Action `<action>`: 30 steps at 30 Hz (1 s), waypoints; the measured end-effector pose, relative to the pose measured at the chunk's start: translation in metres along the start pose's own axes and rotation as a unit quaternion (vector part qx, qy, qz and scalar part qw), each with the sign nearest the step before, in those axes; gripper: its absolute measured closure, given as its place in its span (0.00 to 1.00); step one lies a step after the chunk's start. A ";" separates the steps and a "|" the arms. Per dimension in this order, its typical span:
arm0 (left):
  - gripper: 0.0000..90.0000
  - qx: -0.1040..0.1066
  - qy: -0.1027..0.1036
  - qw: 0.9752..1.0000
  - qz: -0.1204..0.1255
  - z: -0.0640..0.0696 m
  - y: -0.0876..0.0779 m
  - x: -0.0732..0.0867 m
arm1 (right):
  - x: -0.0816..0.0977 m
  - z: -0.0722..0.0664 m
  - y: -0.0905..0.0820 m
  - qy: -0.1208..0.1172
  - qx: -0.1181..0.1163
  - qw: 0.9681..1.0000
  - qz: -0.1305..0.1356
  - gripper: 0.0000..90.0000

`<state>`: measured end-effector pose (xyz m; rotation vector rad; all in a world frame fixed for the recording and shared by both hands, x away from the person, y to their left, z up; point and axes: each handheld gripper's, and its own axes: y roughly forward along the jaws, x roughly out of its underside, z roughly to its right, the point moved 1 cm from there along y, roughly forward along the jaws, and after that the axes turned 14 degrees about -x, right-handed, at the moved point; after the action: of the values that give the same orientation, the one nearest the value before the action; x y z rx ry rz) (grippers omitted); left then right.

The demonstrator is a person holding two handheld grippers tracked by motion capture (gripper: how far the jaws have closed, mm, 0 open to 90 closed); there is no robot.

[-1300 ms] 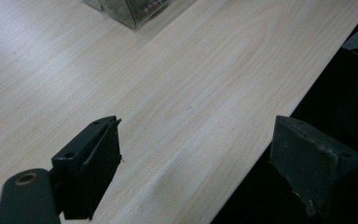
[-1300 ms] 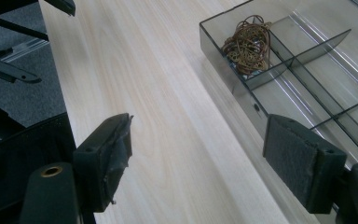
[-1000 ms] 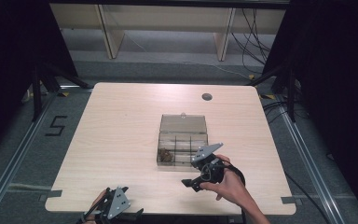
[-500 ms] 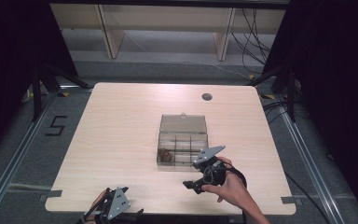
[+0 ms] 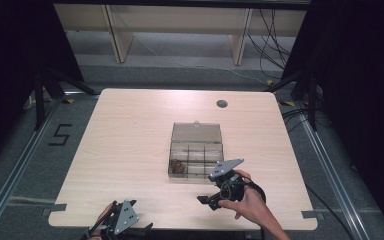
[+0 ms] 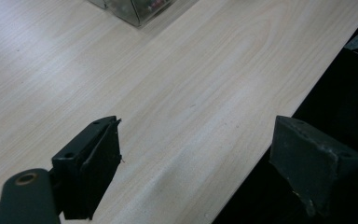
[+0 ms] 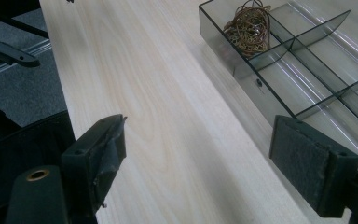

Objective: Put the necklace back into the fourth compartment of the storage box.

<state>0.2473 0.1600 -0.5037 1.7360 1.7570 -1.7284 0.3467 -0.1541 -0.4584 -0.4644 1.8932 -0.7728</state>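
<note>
Holding the right gripper (image 5: 206, 200) low over the near part of the table (image 5: 130, 150), you have its jaws spread wide with nothing between them; your right hand (image 5: 247, 205) wraps the body just behind. In the right gripper view (image 7: 196, 158) the two black jaws stand well apart over bare wood, the right one near the front wall of the clear compartment box (image 7: 298, 70).

That box (image 5: 196, 152) sits a little right of the table's middle, just beyond your right gripper. Its lid (image 5: 196, 132) is open and laid back toward the far edge, so box and lid together run longest from near to far. The tray itself is wider than deep, with dividers splitting it into compartments. A tangle of brown rubber bands (image 5: 176, 166) lies in the near-left compartment; in the right gripper view the same tangle (image 7: 248, 25) fills the corner cell.

Your left gripper (image 5: 122, 222) hangs at the near edge of the table, well apart from the box. In the left gripper view (image 6: 196, 163) its jaws are also spread wide and empty, one over the wood, the other past the table's edge, with a corner of the box (image 6: 135, 9) at the top.

A small dark round hole (image 5: 222, 103) sits near the far edge.
</note>
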 end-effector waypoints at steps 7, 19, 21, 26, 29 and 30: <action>0.17 -0.004 0.000 1.000 -0.001 0.000 0.000 0.000 | 0.008 0.002 -0.007 -0.001 0.008 1.000 0.022 0.23; 0.17 0.000 0.004 1.000 -0.004 0.002 0.000 -0.001 | 0.025 0.004 -0.012 0.018 0.001 1.000 0.022 0.23; 0.17 0.002 0.002 1.000 -0.001 0.003 0.000 -0.001 | 0.027 0.004 -0.013 0.012 -0.001 1.000 0.022 0.23; 0.17 0.000 0.002 1.000 -0.002 0.003 0.001 0.000 | 0.030 0.004 -0.014 0.013 -0.002 1.000 0.025 0.23; 0.17 -0.001 0.002 1.000 -0.003 0.003 0.001 -0.001 | 0.032 0.003 -0.015 0.017 -0.003 1.000 0.024 0.23; 0.17 -0.003 0.003 1.000 -0.004 0.003 0.001 -0.001 | 0.032 0.003 -0.015 0.012 -0.001 1.000 0.027 0.23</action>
<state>0.2463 0.1570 -0.5048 1.7360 1.7725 -1.7210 0.3350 -0.1861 -0.4700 -0.4054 1.9210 -0.7453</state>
